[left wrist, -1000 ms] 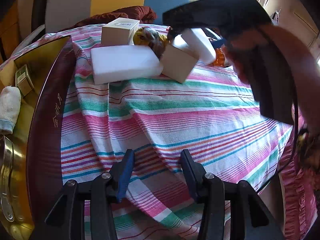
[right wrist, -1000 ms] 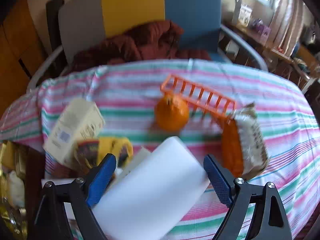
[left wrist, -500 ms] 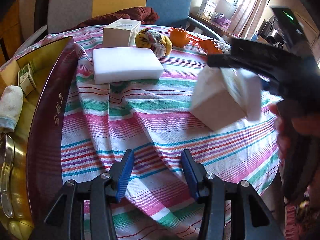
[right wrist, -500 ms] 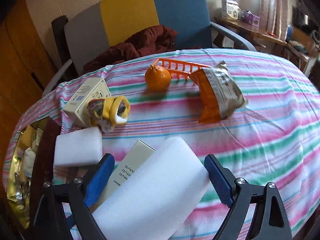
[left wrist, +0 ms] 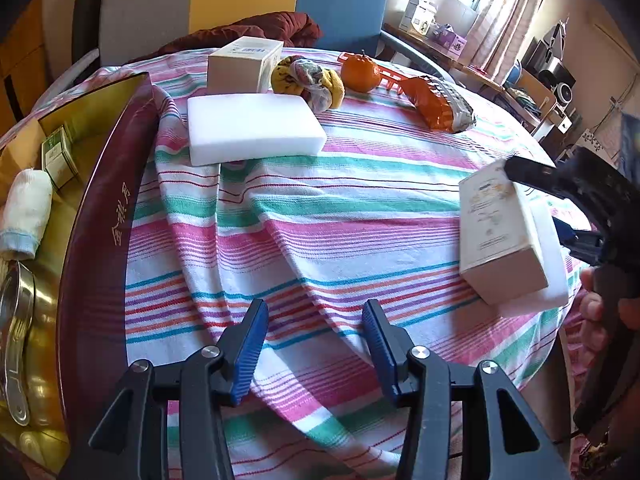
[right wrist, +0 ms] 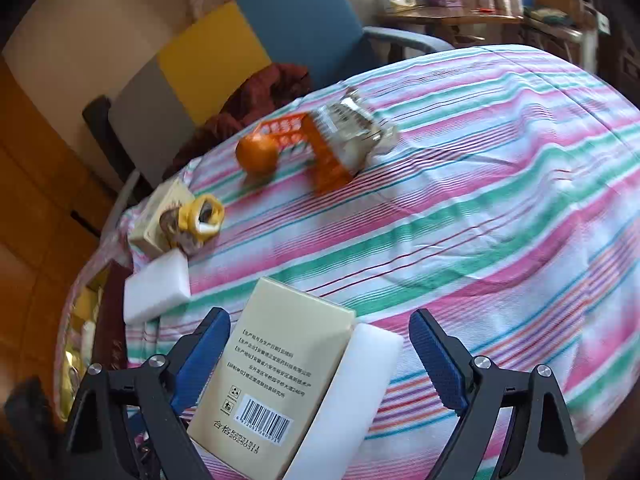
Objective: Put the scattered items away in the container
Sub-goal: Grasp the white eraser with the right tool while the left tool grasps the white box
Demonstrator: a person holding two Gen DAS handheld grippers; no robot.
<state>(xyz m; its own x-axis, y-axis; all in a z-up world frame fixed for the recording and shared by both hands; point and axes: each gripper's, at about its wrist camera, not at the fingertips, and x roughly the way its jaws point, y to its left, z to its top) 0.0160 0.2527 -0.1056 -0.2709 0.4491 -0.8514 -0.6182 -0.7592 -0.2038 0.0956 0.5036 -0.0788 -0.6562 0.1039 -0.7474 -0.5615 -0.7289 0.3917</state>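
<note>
My right gripper (right wrist: 324,332) is shut on a beige barcoded box (right wrist: 280,376) and a white foam block (right wrist: 352,396), held side by side. In the left wrist view this pair (left wrist: 500,240) hangs at the table's right edge under that gripper (left wrist: 560,208). My left gripper (left wrist: 316,320) is open and holds nothing, low over the striped cloth. The container (left wrist: 100,220), dark red outside and gold inside, lies at the left. Scattered at the back are another foam block (left wrist: 252,128), a cream box (left wrist: 244,66), a yellow sock bundle (left wrist: 308,80), an orange (left wrist: 360,72) and a snack bag (left wrist: 440,106).
The container holds a small green box (left wrist: 60,158), a rolled white cloth (left wrist: 26,212) and a metal tin (left wrist: 16,320). An orange plastic rack (left wrist: 386,76) lies behind the orange. Chairs with a dark red garment (left wrist: 248,32) stand behind the round table.
My right gripper has swung with the box and foam block from the back of the table to its right edge, rolling as it went. The left gripper has stayed put.
</note>
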